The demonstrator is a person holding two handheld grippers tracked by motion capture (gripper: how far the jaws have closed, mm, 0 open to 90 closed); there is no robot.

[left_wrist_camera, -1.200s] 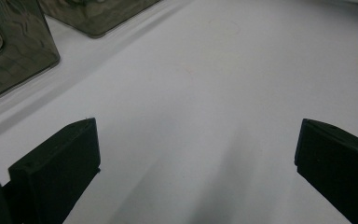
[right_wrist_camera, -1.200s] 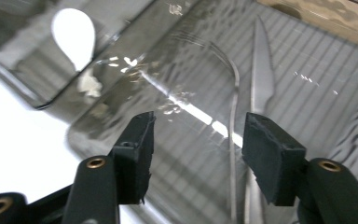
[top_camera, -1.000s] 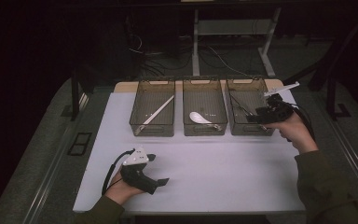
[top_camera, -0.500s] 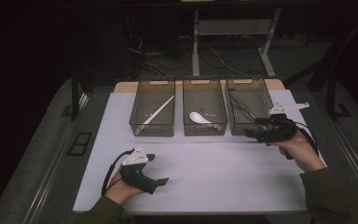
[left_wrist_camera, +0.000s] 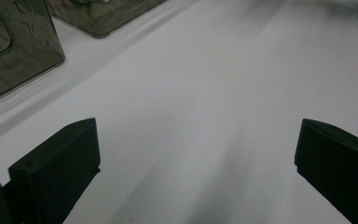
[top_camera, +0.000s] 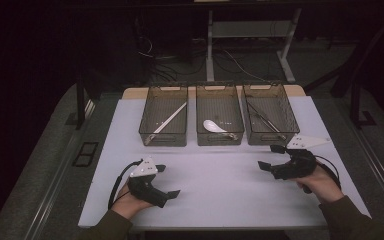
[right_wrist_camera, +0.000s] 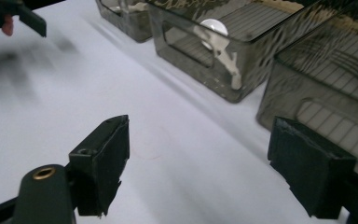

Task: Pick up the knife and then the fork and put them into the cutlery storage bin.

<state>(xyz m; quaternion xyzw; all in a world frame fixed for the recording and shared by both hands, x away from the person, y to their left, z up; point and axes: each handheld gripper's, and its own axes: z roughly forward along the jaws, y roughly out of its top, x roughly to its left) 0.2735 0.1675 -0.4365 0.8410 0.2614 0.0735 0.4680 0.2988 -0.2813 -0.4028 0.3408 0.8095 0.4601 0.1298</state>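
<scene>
Three smoky clear bins stand in a row at the far side of the white table (top_camera: 220,175): left bin (top_camera: 164,116) with a long pale utensil (top_camera: 171,119) lying slantwise, middle bin (top_camera: 219,114) with a white spoon (top_camera: 214,126), right bin (top_camera: 270,113) with dark chopsticks (top_camera: 263,118) lying along its length. Right gripper (top_camera: 272,158) sits low over the table just near of the right bin, jaws pointing left, wide apart and having just been opening, nothing between them; its own view shows only bare table between the pads. Left gripper (top_camera: 167,181) rests at the near left, jaws likewise wide and empty, well apart from the bins. Judgement: sorting into bins looks done for the piece in the right bin, and the right hand is in the clearing-away step. To do it well, keep the jaws wide until well clear of the bin's near wall, carry the gripper level back toward the near edge, and avoid nudging the light bin, which would likely slide on the smooth surface. The trailing cable (top_camera: 330,169) by the right hand could snag the bin corner if swung wide. The table between the two grippers holds nothing to trip on. Beyond the table: dark floor, desk legs (top_camera: 211,45) and loose cables (top_camera: 240,62), none in the working path.
</scene>
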